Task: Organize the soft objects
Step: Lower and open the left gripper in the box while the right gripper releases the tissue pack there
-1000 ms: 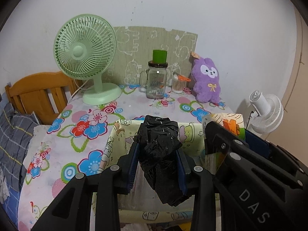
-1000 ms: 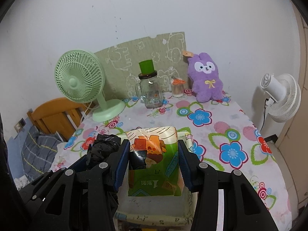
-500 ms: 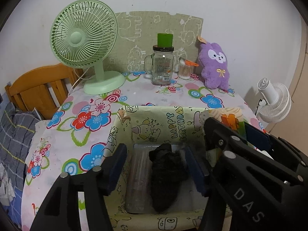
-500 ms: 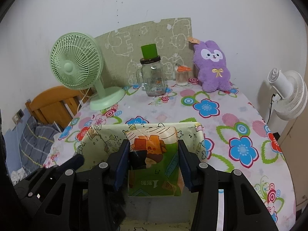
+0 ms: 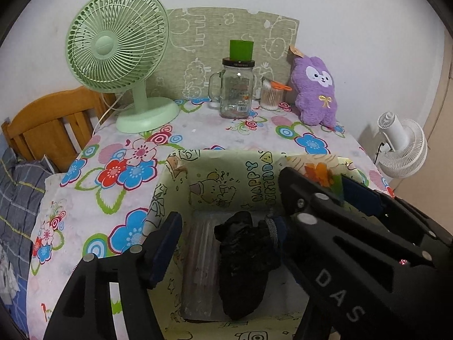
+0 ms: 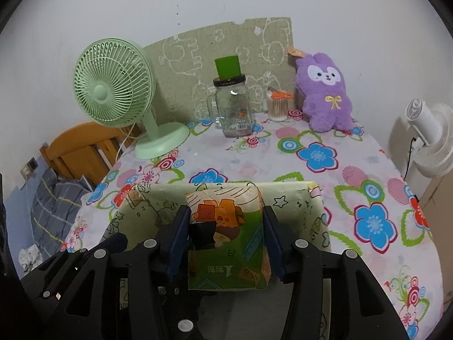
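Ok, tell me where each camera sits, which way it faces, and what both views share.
Left wrist: sits on the left gripper, angled down into the cartoon-printed paper box, where a crumpled black plastic bag lies loose; its own black fingers show, and the right gripper crosses in from the right.
Right wrist: sits on the right gripper, facing the same way; its fingers flank an orange-and-green tissue pack over the box.
Shared: green desk fan, glass mug jar, purple plush rabbit.

Left gripper (image 5: 223, 243) jaws apart, empty.
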